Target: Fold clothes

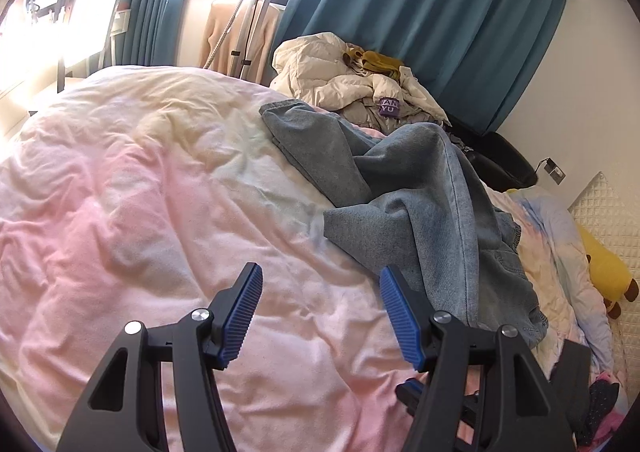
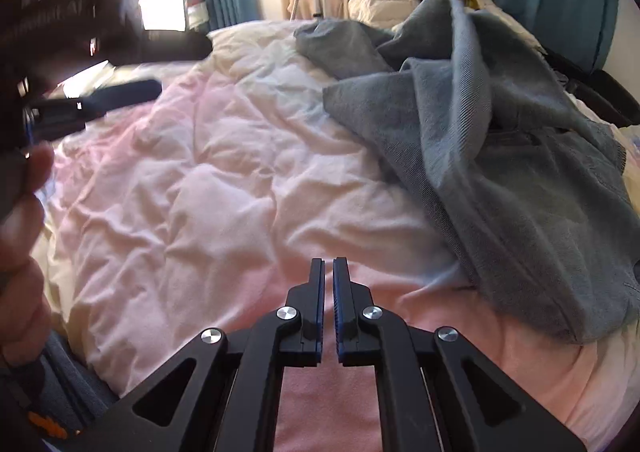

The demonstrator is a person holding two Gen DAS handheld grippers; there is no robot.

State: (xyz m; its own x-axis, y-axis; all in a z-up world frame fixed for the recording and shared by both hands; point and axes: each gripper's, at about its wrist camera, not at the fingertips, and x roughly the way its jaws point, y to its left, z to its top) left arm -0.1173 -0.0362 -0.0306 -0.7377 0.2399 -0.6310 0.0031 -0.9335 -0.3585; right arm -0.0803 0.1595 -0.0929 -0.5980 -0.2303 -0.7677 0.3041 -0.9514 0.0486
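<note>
A pair of blue-grey jeans (image 1: 432, 188) lies crumpled on the right side of a pink and cream duvet (image 1: 140, 180). My left gripper (image 1: 320, 276) hovers open over the duvet, just left of the jeans' near edge, with nothing between its blue pads (image 1: 240, 316). In the right wrist view the jeans (image 2: 500, 156) are heaped to the right and ahead. My right gripper (image 2: 328, 264) is shut and empty above the pink duvet (image 2: 208, 188), short of the jeans' near hem. The other gripper (image 2: 100, 96) shows blurred at the far left with a hand (image 2: 20, 252) below it.
A heap of cream padded jackets with a mustard garment (image 1: 352, 76) sits at the bed's far end. Teal curtains (image 1: 420, 4) hang behind, a stand with a beige top (image 1: 244, 28) by the window. A yellow plush toy (image 1: 604, 272) and quilted headboard (image 1: 608, 220) lie at the right.
</note>
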